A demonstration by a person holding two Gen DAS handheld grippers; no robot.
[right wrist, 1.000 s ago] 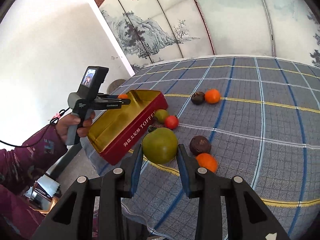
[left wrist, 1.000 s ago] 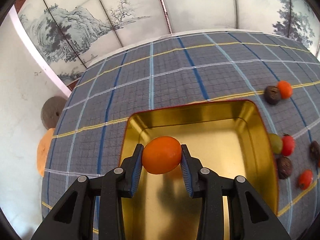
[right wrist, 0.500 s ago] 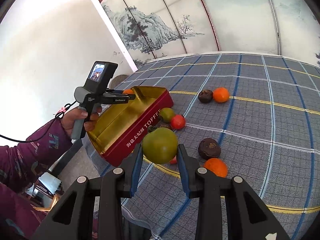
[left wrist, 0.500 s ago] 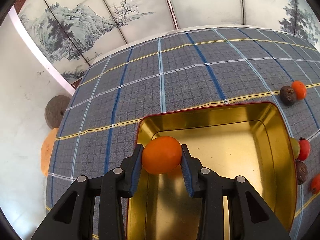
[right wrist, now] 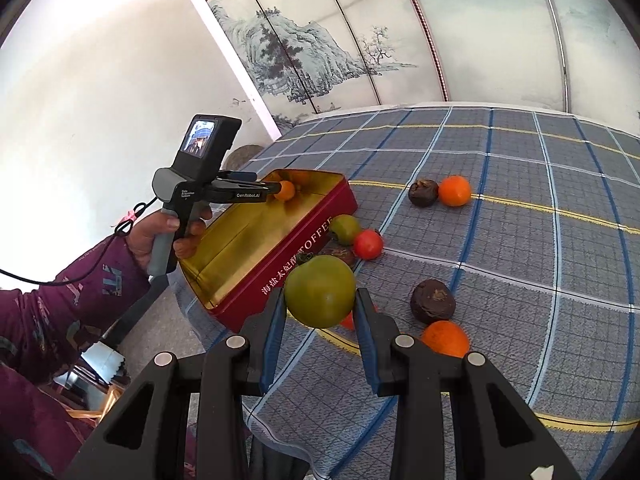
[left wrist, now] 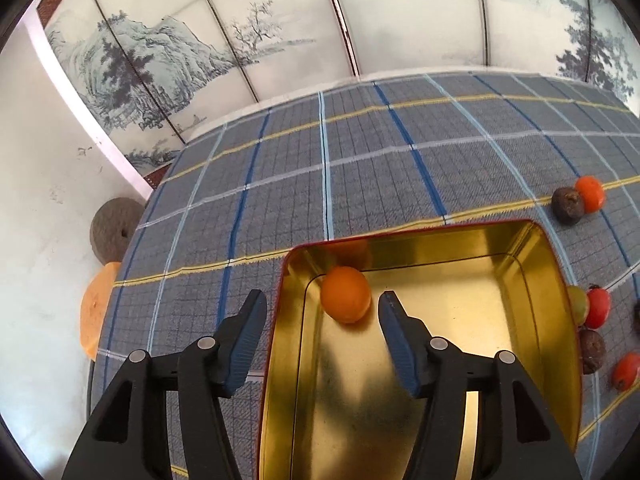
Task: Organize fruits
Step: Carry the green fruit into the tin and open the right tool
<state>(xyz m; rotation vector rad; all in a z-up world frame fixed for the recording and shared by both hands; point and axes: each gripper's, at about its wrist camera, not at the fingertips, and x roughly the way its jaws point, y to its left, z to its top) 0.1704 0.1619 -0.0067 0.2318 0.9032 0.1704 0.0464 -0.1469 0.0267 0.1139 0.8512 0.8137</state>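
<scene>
The left gripper [left wrist: 322, 310] hangs over the near left corner of the gold-lined tin [left wrist: 460, 276], its two blue-padded fingers spread wide apart with nothing between the pads. An orange fruit [left wrist: 346, 294] sits just ahead of them inside the tin, close to the far left corner, clear of both fingers; whether it rests on the tin floor or is a little above it cannot be told. From the right wrist camera the same tin [right wrist: 280, 252] shows a red outer wall with gold lettering, and it stands on a grey plaid tablecloth [right wrist: 520, 240] at the table's near left edge. The right gripper [right wrist: 320, 312] is clamped on a green fruit [right wrist: 320, 297], held between its blue pads above the cloth, just beside the tin's lettered long wall. More fruit lies loose on the cloth: a smaller green one [right wrist: 345, 229] and a red one [right wrist: 368, 244] touching each other against the tin's wall, a dark brown one [right wrist: 423, 193] touching an orange one [right wrist: 454, 190] farther back, and another dark brown one [right wrist: 433, 301] just behind an orange one [right wrist: 445, 338] near the right gripper. A hand [right wrist: 160, 236] in a purple patterned sleeve grips the left tool's handle. A painted landscape screen [right wrist: 320, 52] stands behind the table.
</scene>
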